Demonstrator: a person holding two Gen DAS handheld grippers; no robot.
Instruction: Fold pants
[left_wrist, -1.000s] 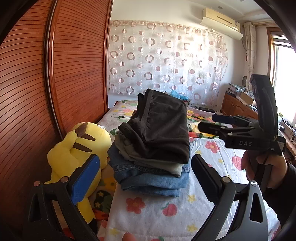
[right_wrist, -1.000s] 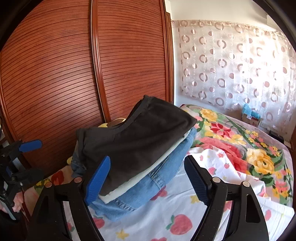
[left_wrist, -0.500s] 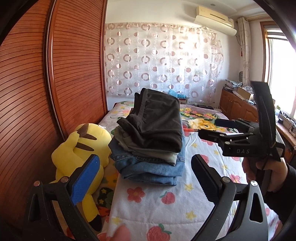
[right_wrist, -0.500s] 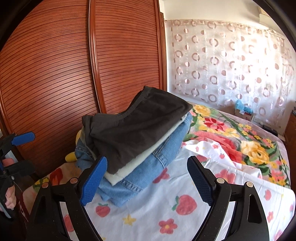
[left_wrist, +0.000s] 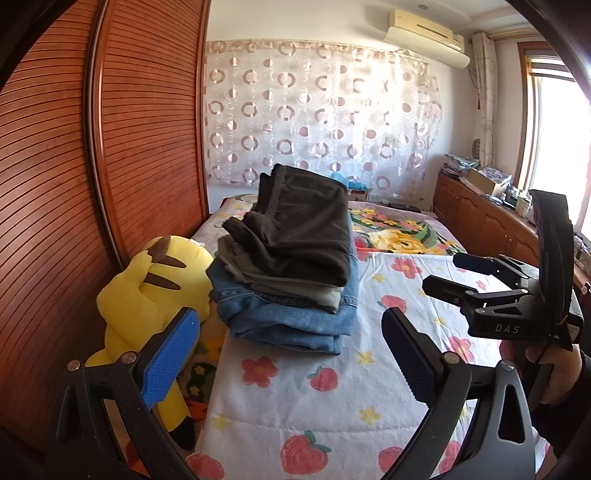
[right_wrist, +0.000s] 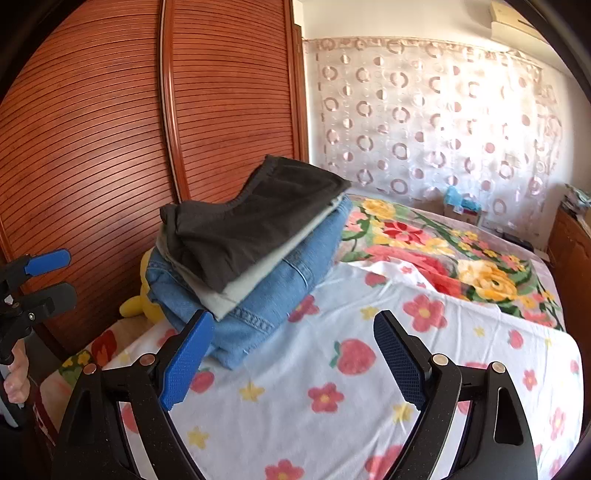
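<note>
Three folded pants sit stacked on the bed: dark grey pants (left_wrist: 306, 229) (right_wrist: 255, 221) on top, pale grey-green ones (left_wrist: 295, 288) (right_wrist: 258, 280) in the middle, blue jeans (left_wrist: 291, 317) (right_wrist: 258, 310) underneath. My left gripper (left_wrist: 291, 350) hangs open, short of the stack, nothing between its fingers. In the right wrist view my right gripper (right_wrist: 295, 354) is open too, its blue pad (right_wrist: 186, 363) just in front of the jeans' near corner, not touching. The right gripper (left_wrist: 454, 273) also shows in the left wrist view, held by a hand (left_wrist: 554, 373).
A yellow plush toy (left_wrist: 155, 295) lies left of the stack against the slatted wooden wardrobe doors (left_wrist: 74, 184). The white fruit-print sheet (left_wrist: 332, 398) covers the near bed, a floral blanket (right_wrist: 443, 254) farther back. A wooden cabinet (left_wrist: 487, 221) runs along the right wall.
Both grippers have drawn back from the stack, the right one farther, so the pile looks smaller and more sheet shows in front. The stack itself has not moved.
</note>
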